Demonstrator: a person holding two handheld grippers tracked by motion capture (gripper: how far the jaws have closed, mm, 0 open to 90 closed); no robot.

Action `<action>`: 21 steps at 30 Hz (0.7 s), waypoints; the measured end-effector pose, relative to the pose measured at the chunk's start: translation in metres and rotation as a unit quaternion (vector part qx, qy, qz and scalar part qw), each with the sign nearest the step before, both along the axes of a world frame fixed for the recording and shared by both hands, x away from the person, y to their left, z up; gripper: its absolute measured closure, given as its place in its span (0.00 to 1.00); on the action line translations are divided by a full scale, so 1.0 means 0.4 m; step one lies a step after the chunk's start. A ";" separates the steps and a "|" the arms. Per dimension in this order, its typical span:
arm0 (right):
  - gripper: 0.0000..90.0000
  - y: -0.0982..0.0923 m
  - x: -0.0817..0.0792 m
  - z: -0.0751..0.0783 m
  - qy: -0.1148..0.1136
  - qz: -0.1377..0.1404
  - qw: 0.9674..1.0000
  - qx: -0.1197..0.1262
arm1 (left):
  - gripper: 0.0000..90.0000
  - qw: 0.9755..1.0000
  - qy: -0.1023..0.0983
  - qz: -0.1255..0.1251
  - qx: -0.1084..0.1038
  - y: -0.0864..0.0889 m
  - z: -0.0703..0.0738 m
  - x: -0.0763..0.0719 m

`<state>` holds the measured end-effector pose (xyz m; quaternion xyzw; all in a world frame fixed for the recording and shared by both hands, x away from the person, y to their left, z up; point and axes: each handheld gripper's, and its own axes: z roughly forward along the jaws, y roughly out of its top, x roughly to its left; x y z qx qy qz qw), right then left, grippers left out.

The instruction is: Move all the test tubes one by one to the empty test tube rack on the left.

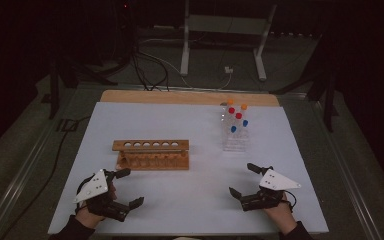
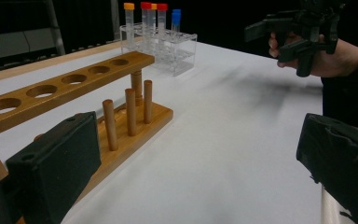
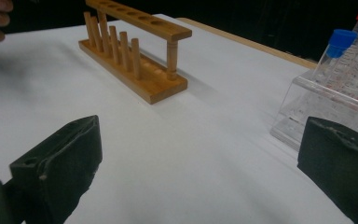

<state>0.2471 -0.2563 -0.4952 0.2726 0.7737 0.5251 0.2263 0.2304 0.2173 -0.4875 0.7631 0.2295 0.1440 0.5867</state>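
Dark room, white desk (image 1: pixel 190 195). Wooden rack (image 1: pixel 151 154) stands empty at centre-left; six capped tubes (image 1: pixel 236 120) sit in the clear stand (image 1: pixel 235 142) far right. Left tool (image 1: pixel 122 189) and right tool (image 1: pixel 244 180) both gape, holding nothing. Transfer not begun.

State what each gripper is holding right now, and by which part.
Nothing is held. The left gripper and the right gripper both stand open over the bare white table, short of the wooden rack and the capped tubes.
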 end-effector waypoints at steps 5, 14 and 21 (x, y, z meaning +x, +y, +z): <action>0.00 0.002 0.002 -0.001 0.001 0.002 1.000 0.002 | 0.01 1.000 0.000 0.002 0.008 -0.003 -0.003 0.002; 0.00 0.008 0.001 0.009 0.015 0.008 1.000 -0.002 | 0.01 1.000 -0.001 0.001 0.001 -0.002 -0.001 0.002; 0.00 0.017 -0.005 0.026 0.026 0.015 1.000 -0.005 | 0.01 1.000 -0.001 0.001 0.005 -0.002 -0.001 0.000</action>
